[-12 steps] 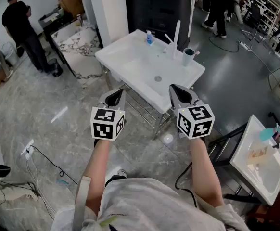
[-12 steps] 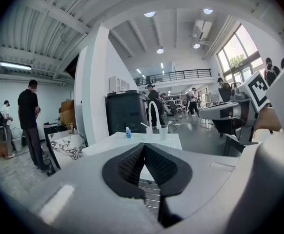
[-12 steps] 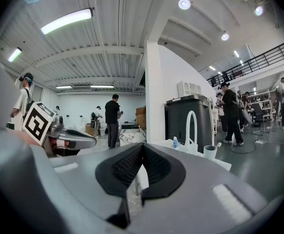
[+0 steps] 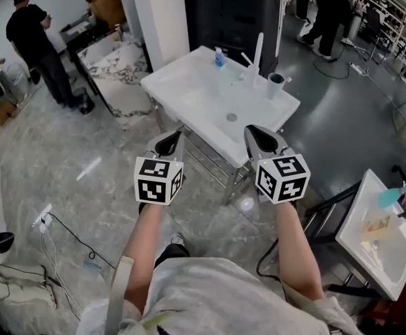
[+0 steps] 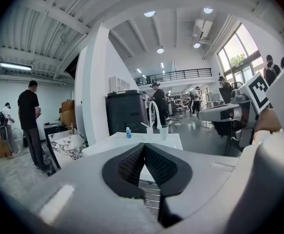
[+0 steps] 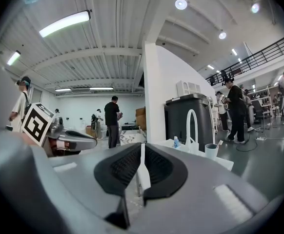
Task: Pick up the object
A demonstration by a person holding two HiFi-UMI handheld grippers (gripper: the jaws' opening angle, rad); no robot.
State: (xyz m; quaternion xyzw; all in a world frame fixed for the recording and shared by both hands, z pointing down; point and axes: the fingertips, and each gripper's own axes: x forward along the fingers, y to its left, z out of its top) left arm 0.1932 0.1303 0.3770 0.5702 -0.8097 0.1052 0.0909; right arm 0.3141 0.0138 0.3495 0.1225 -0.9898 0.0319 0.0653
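A white sink basin (image 4: 189, 82) on a metal stand is just ahead of both grippers. On its far rim stand a small blue bottle (image 4: 219, 56), a tall white faucet (image 4: 257, 47) and a pale cup (image 4: 275, 84) holding a toothbrush. My left gripper (image 4: 167, 139) hovers before the basin's near edge, jaws shut on nothing. My right gripper (image 4: 259, 132) hangs beside it at the same height, jaws together but for a thin slit, also empty. Over the left gripper (image 5: 144, 147) I see the bottle (image 5: 128, 132) and the cup (image 5: 164, 132). The right gripper (image 6: 142, 147) faces the faucet (image 6: 190, 126).
A second white sink (image 4: 381, 246) with small items stands at the lower right. A white pillar (image 4: 164, 19) and a dark cabinet (image 4: 231, 12) rise behind the basin. A person (image 4: 39, 44) stands at the far left; others stand at the back right. Cables (image 4: 63, 232) lie on the floor.
Both grippers hold almost the same place before the basin. The person at the far left has shifted a little.
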